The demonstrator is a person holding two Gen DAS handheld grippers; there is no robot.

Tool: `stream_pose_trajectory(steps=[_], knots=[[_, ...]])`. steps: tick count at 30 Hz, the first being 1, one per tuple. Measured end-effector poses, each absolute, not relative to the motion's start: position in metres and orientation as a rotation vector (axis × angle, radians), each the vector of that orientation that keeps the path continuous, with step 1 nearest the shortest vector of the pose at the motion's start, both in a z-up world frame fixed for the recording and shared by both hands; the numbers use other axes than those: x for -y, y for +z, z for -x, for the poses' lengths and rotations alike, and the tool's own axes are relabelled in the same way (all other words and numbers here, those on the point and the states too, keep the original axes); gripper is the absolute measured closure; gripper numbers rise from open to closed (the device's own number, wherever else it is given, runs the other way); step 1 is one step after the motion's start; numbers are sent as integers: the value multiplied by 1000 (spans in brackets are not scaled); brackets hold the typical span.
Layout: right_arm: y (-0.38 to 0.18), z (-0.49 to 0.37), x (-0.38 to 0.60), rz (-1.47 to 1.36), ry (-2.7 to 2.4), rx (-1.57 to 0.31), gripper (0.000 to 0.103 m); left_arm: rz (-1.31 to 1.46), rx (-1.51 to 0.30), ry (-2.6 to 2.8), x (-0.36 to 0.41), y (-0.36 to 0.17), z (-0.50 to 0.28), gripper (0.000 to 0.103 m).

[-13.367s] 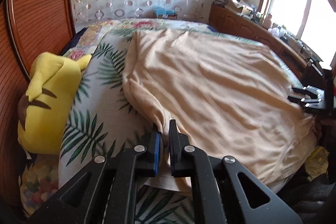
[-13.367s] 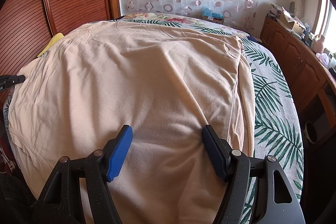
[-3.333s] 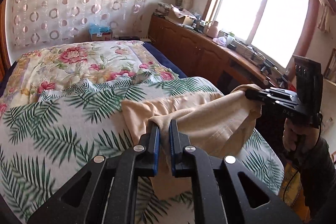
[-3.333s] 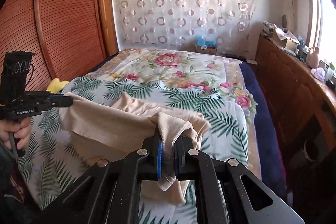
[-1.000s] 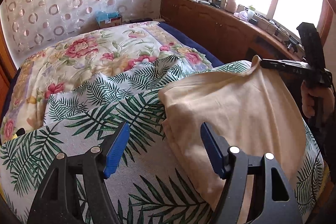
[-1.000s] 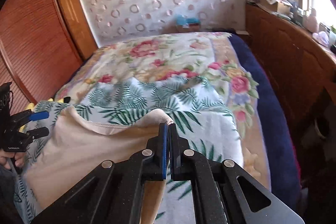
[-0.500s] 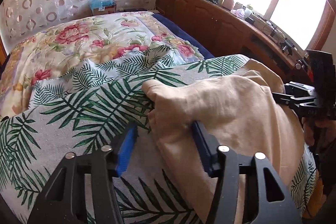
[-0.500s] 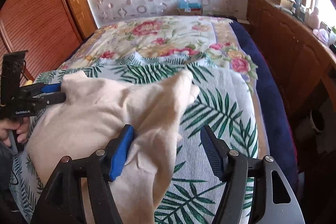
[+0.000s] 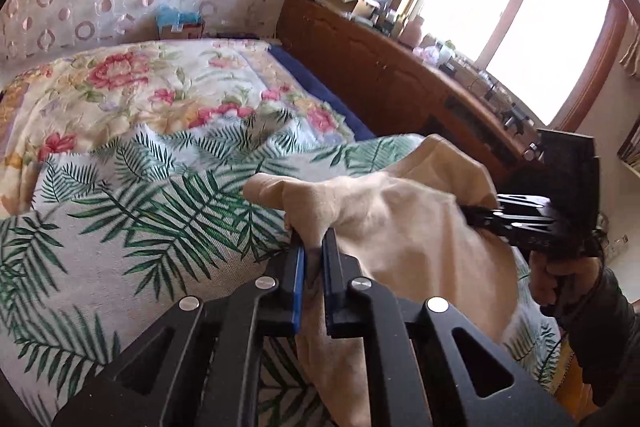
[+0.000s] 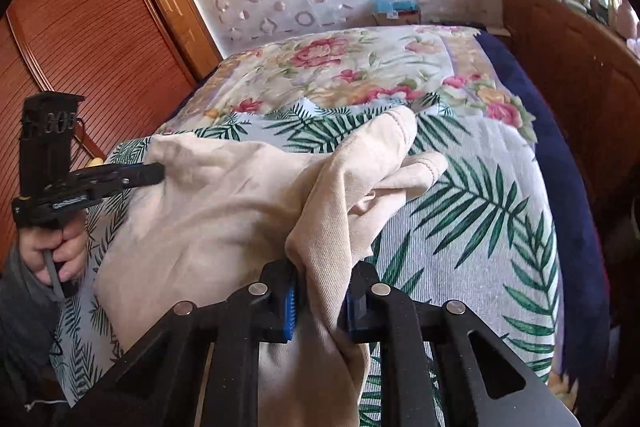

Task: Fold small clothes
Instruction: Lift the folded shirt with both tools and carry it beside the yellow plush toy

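Note:
A beige garment (image 9: 400, 227) lies bunched on the palm-leaf bedspread (image 9: 140, 227). My left gripper (image 9: 311, 241) has its jaws closing tight on a pinched fold at the garment's left edge, and the cloth hangs below the fingers. In the right wrist view, the garment (image 10: 224, 195) stretches from the left gripper (image 10: 154, 173) across to my right gripper (image 10: 324, 271). The right jaws are closing, blue pads pressed on a thick fold. A loose corner flops over the bedspread (image 10: 480, 227) beyond. The right gripper (image 9: 476, 213) grips the far edge in the left wrist view.
A floral quilt (image 9: 120, 79) covers the far half of the bed. A wooden cabinet (image 9: 360, 67) with clutter on top runs along the right under a bright window (image 9: 520, 19). Slatted wooden doors (image 10: 80, 47) stand at the left. A person's hand (image 10: 60, 247) holds the left gripper's handle.
Half a second ago both grippers stood open astride the garment. Both have now closed on folds of it, and the cloth is pulled up and bunched between them.

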State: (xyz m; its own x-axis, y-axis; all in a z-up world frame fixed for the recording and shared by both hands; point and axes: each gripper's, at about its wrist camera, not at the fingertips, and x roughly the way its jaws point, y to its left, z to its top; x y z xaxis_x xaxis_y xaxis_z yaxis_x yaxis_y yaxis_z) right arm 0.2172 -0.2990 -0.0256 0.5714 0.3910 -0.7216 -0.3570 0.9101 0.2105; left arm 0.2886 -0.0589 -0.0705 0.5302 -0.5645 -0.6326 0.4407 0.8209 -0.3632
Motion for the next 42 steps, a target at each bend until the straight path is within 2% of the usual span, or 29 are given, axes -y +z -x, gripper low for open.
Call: stream_pose_trajectory(steps=[6,15,25,33,42], knots=[[15,-215,275,42,482,-749,87,190,-692,-559,20,-30,-246,95],[52,-228,196,167,666,-634,87,261,-581,-372,-70,-11,-209,95],[46,-305,61,368,898,-590,87,380,-527,-81,-152,-48,-163,95],[28,-352,-64,575,1050,-560,87,493,-536,72,-179,-88,-122,95],[11,-379,-117,569,1101,-589,85,467,-576,177,-191,-101,-122,95]])
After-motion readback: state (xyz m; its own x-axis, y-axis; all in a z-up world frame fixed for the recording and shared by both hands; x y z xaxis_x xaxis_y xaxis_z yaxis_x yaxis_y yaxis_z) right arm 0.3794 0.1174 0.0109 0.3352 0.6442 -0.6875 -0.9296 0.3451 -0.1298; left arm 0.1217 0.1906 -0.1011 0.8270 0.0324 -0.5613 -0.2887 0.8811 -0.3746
